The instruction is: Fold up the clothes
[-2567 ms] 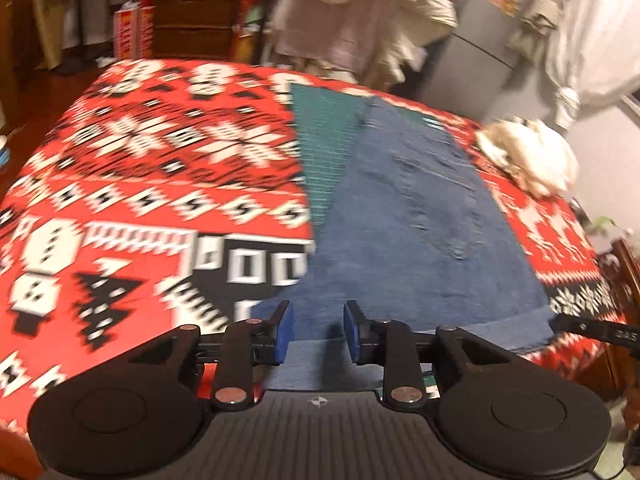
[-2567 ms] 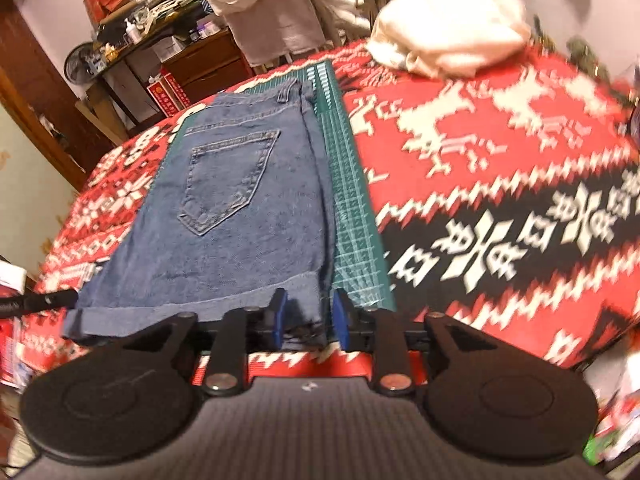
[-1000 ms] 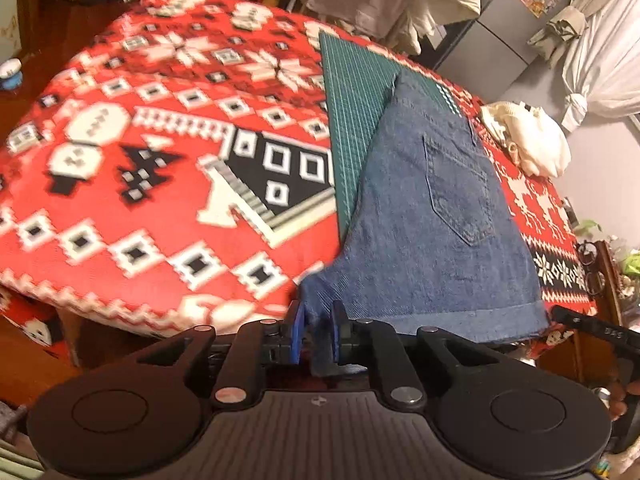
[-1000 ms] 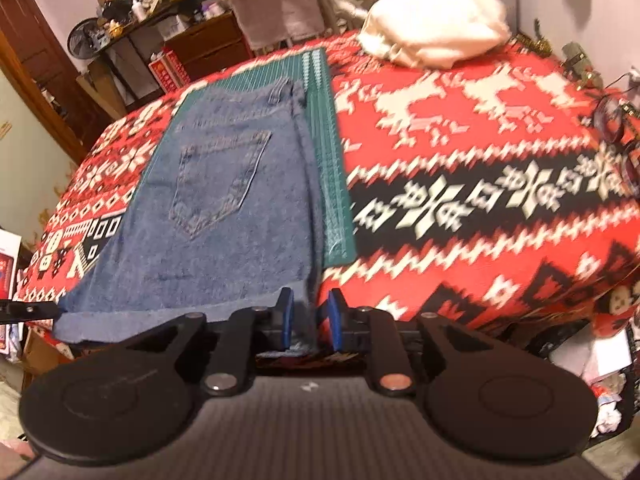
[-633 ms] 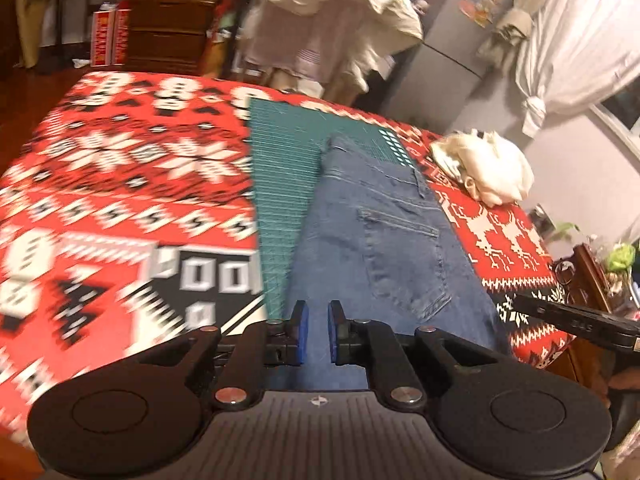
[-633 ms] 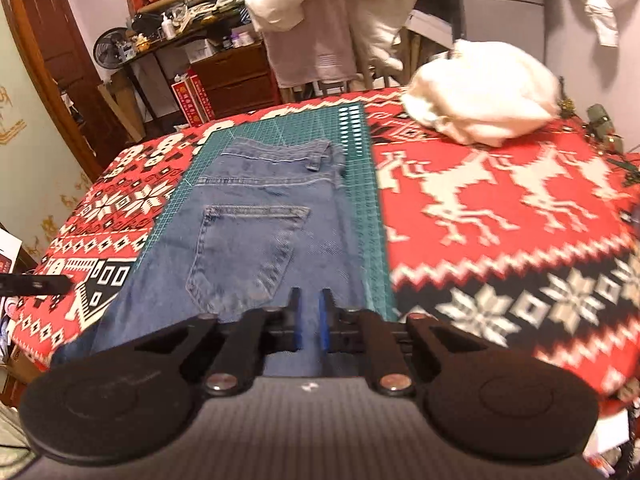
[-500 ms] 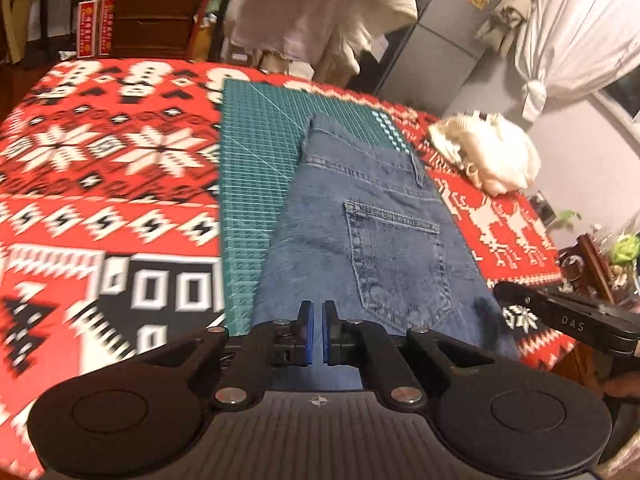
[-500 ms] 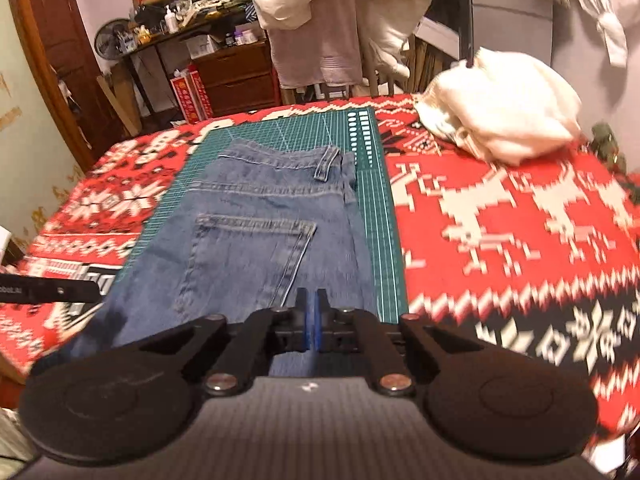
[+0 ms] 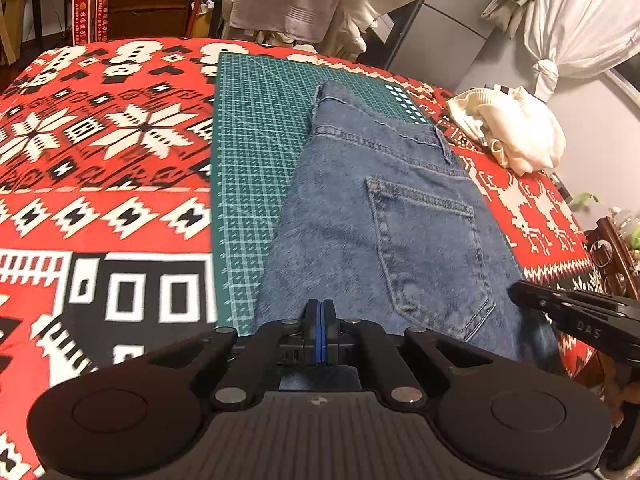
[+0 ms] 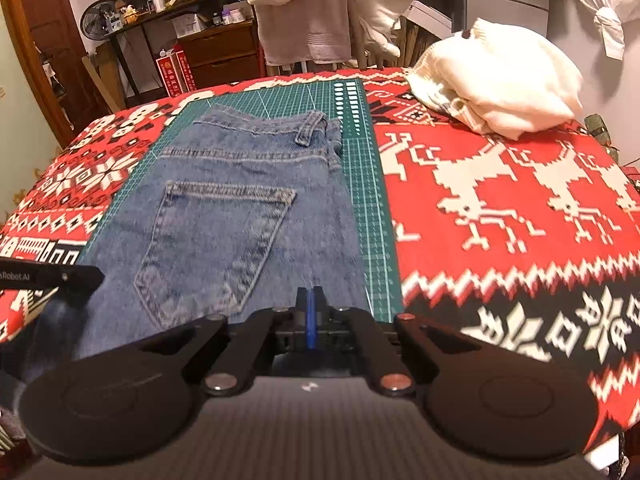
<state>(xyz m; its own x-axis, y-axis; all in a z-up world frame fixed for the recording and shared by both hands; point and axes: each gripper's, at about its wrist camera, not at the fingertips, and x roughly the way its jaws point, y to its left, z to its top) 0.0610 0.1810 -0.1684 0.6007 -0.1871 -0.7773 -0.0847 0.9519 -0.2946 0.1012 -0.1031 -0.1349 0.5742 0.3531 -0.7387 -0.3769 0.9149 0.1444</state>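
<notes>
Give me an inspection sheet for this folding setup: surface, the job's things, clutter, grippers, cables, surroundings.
Surface: red patterned blanket over the table, with a green cutting mat lying on it.
Job's things: denim shorts on the mat, back pocket up, waistband at the far end, near hem lifted toward the grippers.
Clutter: cream sweater bunched on the blanket at the far right.
Grippers: left gripper shut on the shorts' near hem; right gripper likewise shut on it, further right.
Cables: nothing seen.
Surroundings: clothes draped over a chair behind the table, wooden drawers, crowded desk, white curtain.
</notes>
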